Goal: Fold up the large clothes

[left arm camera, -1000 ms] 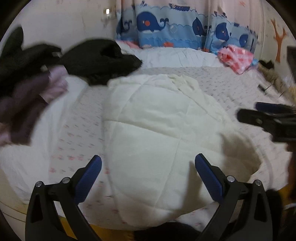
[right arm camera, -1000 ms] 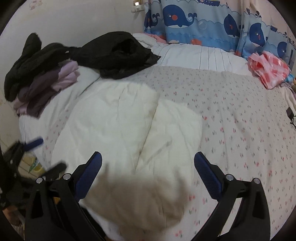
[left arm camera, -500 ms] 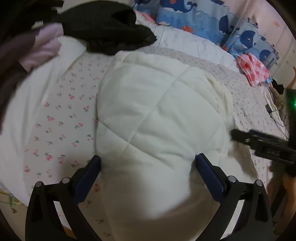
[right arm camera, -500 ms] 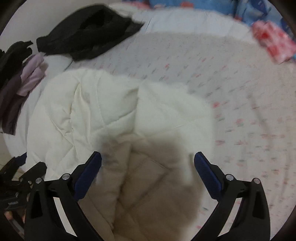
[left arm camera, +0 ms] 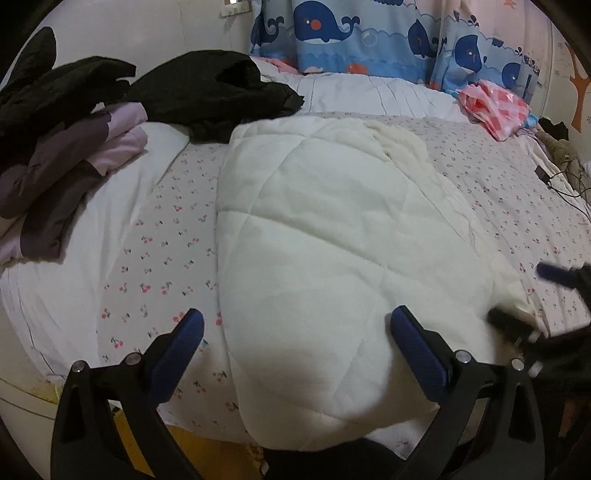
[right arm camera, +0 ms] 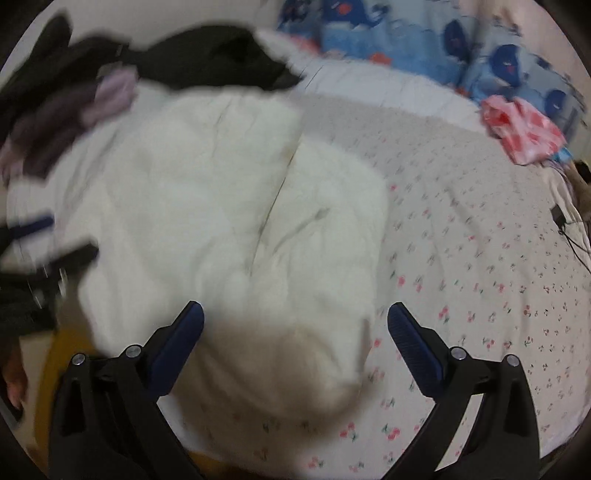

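A large cream-white quilted garment (left arm camera: pixel 332 236) lies folded on the bed, its near end at the bed's front edge. It also shows in the right wrist view (right arm camera: pixel 229 221), blurred. My left gripper (left arm camera: pixel 295 328) is open and empty above the garment's near left part. My right gripper (right arm camera: pixel 295 325) is open and empty over the garment's near right end. The right gripper's fingers (left arm camera: pixel 517 325) show at the right edge of the left wrist view, beside the garment's right edge.
A cherry-print sheet covers the bed (left arm camera: pixel 166 251). Black clothes (left arm camera: pixel 218 92) and purple clothes (left arm camera: pixel 74 158) are piled at the back left. A pink checked item (left arm camera: pixel 495 107) lies at the back right. A whale-print curtain (left arm camera: pixel 369 33) hangs behind. Cables (left arm camera: pixel 561 181) lie at the right.
Both grippers have pulled back and lifted away from the garment, so more of the bed shows. The garment lies where it was. Both grippers stay open.
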A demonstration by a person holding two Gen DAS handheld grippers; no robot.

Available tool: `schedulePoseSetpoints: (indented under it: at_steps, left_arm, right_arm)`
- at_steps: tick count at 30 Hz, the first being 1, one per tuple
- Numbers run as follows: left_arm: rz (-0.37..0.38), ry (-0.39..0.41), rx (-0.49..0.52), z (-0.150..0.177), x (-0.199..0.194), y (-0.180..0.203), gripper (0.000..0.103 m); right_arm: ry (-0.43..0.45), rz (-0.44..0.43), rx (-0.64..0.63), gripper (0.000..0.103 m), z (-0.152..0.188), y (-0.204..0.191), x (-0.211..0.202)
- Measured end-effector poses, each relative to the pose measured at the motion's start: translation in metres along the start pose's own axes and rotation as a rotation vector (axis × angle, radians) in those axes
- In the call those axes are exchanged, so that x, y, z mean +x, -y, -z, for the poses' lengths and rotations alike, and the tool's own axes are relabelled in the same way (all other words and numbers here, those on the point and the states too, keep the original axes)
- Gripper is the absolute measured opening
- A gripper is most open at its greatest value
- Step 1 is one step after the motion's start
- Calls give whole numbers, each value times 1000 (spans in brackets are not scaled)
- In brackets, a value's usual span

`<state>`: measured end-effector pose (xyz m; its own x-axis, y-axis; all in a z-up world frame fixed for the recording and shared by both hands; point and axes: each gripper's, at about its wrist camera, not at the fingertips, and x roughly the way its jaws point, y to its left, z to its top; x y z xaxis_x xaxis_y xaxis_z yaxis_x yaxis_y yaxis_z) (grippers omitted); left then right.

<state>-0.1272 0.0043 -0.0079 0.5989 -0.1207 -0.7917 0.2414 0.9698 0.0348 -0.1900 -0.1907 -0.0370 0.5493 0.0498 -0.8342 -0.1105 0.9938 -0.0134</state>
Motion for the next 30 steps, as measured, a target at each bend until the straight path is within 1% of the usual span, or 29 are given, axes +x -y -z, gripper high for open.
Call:
schedulePoseSetpoints:
  at_steps: [3,5,9,12,13,14,16,18,20,21,22,23,24,26,28,30]
  left_arm:
    - [2,5,-5,5,-4,0,98]
    - [4,4,0,6,-6,1,98]
    - [8,4,3,7,-7,1,98]
    - [14,-6,8,7,-4,2,98]
    - [17,-13,9,7,-3,3,98]
    - [15,-13,10,8,-3,3,98]
    - [15,-7,13,8,-3,4,98]
    - [18,-12,17,8,-1,4,98]
    - [22,-17,16,7,1,3,98]
    - [24,-18,15,6,1,4,98]
    - [25,-19,14,6,2,4,98]
    - [28,-23,16,6,3,4,98]
    - [29,-30,19,6,4,4,98]
    - [29,-26,19,7,4,3,98]
    - [44,-29,10,4,4,1,98]
    - [54,-25,0,0,4,-1,97]
  right_arm:
    - [-5,-21,39,96,4,9,-2]
    - [-16,-25,41,96,7,10,-1]
    - [18,-32,56,96,8,10,-11]
    - [-35,-46,51,96,6,10,1]
    - [-37,-58,64,96,5,13,2]
    - [-17,-63,76,96,4,15,-1]
    - [50,-58,103,96,-4,20,-13]
    - [72,-68,122,96,-14,23,-17]
    - [38,-70,102,96,-22,19,-7]
    - [-1,-65,80,96,-24,16,3]
    - [-67,-71,49,96,-24,11,20]
    - [-101,-82,44,96,-23,10,30]
    - [-101,-86,52,96,-23,11,31]
    - [-73,-95,74,96,-25,15,24]
    - [-21,-91,98,96,-25,19,14]
    - [12,-89,124,96,-31,25,8]
